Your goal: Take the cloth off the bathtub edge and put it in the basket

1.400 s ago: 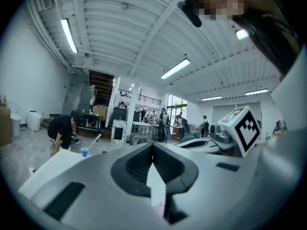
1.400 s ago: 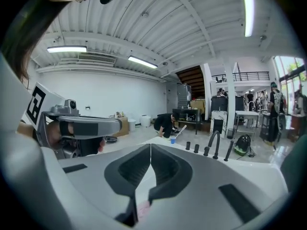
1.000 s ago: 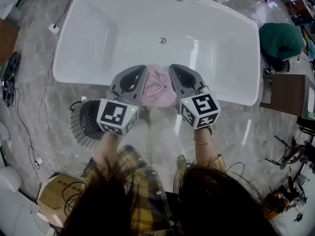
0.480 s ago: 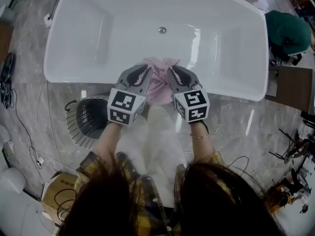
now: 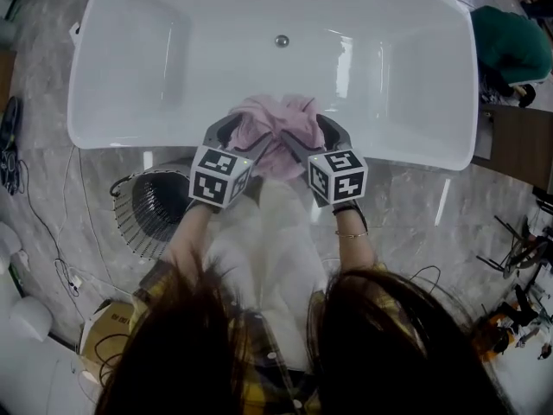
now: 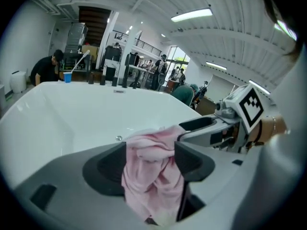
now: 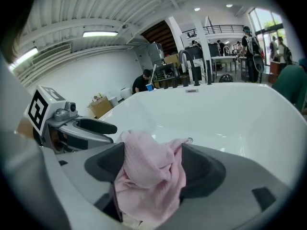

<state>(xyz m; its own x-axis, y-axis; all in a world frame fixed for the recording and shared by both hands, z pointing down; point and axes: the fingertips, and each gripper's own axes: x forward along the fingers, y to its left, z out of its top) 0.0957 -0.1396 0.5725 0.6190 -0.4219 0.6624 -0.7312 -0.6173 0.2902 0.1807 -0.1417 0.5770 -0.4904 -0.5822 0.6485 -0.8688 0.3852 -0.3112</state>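
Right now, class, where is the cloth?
Head view, centre: the cloth is bunched on the bathtub's near edge, between the jaws of the left claw and right claw, both opening.

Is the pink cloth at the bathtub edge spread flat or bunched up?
Bunched up: the pink cloth is a crumpled heap with deep folds at the bathtub edge, not laid flat.

Head view looks steeply down; close gripper views apparently share the bathtub [image 5: 130, 76].
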